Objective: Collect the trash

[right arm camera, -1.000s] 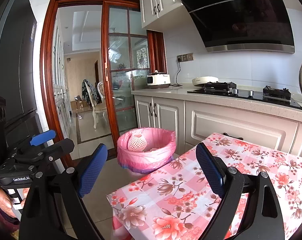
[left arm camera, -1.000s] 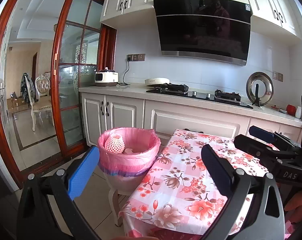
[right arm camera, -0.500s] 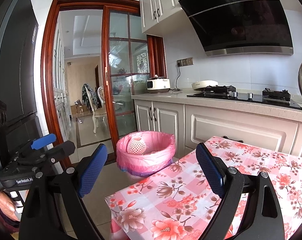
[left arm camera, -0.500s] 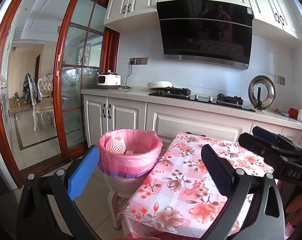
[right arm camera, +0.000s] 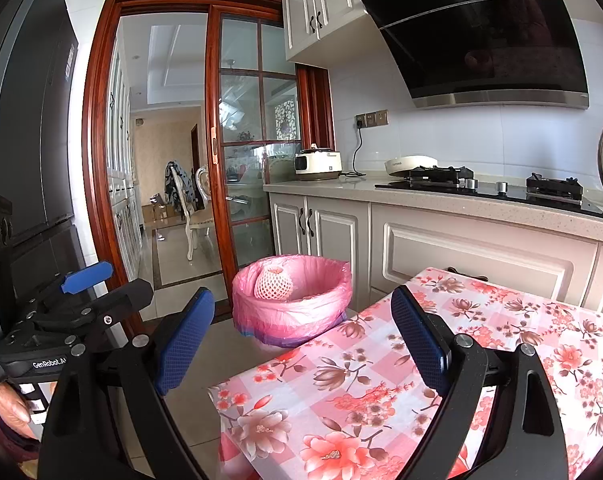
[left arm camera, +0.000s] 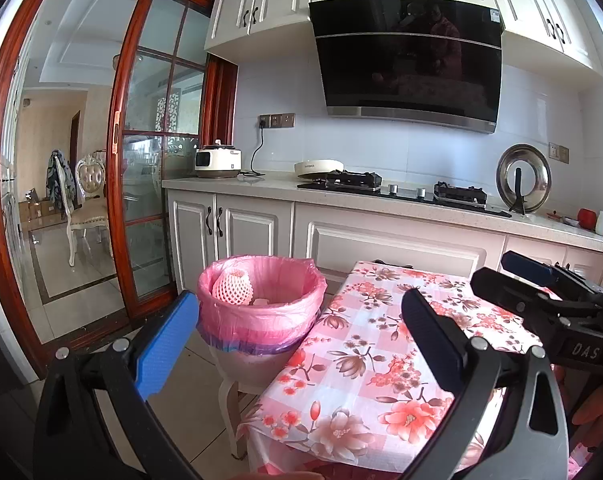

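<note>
Trash that can be seen is one piece only: a pink foam-net fruit sleeve (left arm camera: 232,289), rounded like a small bell, with an open mesh surface. It lies inside the round bin lined with a pink plastic bag (left arm camera: 261,322), leaning against the wall of the bag on the far-left side. In the left wrist view the bin is ahead of the left gripper (left arm camera: 297,332), a little to the left of its middle line and just beyond the blue pad of its left finger. In the right wrist view the same sleeve (right arm camera: 273,283) and bin (right arm camera: 291,320) are ahead, between the two fingers of the right gripper (right arm camera: 303,338) but well beyond their tips.

I judge the foam net to be very light, soft and springy. It will squash under a small squeeze and should not slip or break, so a hold across its middle is enough. The bag is thin and limp; it should be taken at the folded rim, gently, because it can tear.

Both grippers stand wide open and hold nothing. The table with the pink flowered cloth (right arm camera: 481,340) lies below and to the right of both grippers, and on the part that shows I see no trash, so the collecting seems nearly finished.
</note>
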Tool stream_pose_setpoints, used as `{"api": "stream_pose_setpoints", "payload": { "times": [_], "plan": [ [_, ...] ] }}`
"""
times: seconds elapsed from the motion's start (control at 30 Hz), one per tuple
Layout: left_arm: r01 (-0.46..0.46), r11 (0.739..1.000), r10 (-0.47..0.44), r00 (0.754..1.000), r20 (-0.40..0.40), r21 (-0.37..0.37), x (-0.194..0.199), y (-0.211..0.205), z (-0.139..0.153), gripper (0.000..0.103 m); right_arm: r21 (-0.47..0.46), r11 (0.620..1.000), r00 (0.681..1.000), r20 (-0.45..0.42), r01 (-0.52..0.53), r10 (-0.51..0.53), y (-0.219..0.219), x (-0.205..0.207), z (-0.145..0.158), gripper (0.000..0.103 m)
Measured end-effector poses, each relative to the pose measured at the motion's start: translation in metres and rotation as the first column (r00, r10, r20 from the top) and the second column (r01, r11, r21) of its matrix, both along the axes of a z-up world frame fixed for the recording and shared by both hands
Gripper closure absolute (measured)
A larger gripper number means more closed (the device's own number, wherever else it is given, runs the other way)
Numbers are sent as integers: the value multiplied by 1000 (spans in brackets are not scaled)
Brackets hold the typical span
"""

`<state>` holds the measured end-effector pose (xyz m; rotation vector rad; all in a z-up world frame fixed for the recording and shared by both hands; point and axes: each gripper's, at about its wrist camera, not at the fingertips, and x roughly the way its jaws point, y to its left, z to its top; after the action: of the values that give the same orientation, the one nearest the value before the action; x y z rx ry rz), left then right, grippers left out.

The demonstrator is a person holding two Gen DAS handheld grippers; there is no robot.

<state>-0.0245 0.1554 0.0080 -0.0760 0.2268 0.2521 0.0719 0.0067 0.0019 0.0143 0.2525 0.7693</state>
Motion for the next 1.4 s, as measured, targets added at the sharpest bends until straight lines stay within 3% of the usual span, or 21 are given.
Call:
{"api": "stream_pose_setpoints", "payload": {
  "times": [1.17,1.4],
  "plan": [
    [12,1000,-12,1000,0,12,-1,1,0,5,-9,1000,1000,3,-11,11,5,-1,-2,18],
    [-28,999,28,1000,11,41,-3,1,-1,5,-8,1000,1000,2,-12,12,5,-1,-2,18]
  ]
}}
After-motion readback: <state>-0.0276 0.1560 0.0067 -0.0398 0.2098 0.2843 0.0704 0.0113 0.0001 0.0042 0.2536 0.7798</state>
